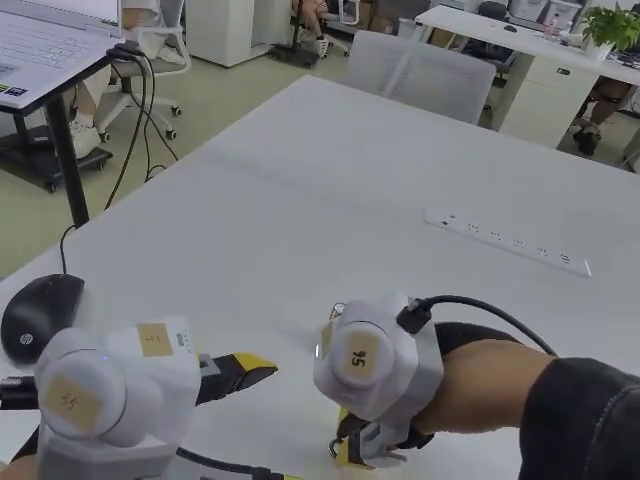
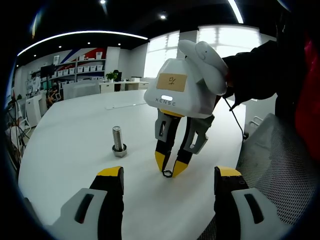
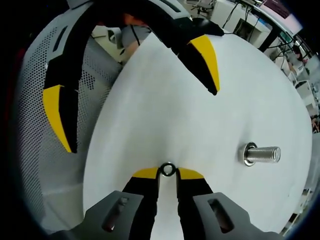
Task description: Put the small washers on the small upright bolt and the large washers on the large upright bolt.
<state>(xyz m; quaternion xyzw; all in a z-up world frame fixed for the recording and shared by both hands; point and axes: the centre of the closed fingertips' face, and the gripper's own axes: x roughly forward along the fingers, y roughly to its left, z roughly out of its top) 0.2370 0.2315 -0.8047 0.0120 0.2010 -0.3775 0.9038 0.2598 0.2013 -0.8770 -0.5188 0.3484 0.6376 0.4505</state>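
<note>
White table [image 1: 330,190] w/ white power strip [image 1: 505,240] lying flat on right side. Black mouse [image 1: 38,315] at near left edge, cord running off the edge. Far left: open laptop [image 1: 45,45] on dark stand, black cables [image 1: 137,120] hanging down. Grey mesh chair [image 1: 420,75] at table's far edge; potted plant [image 1: 610,25] far right.

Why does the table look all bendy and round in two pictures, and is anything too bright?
Left gripper view: the fisheye lens curves the table edge, and the windows glare white. Right gripper view: the table bulges like a ball, yet the bolt and washer look sharp. Head view: straight edges, soft even light, faint shadows.
</note>
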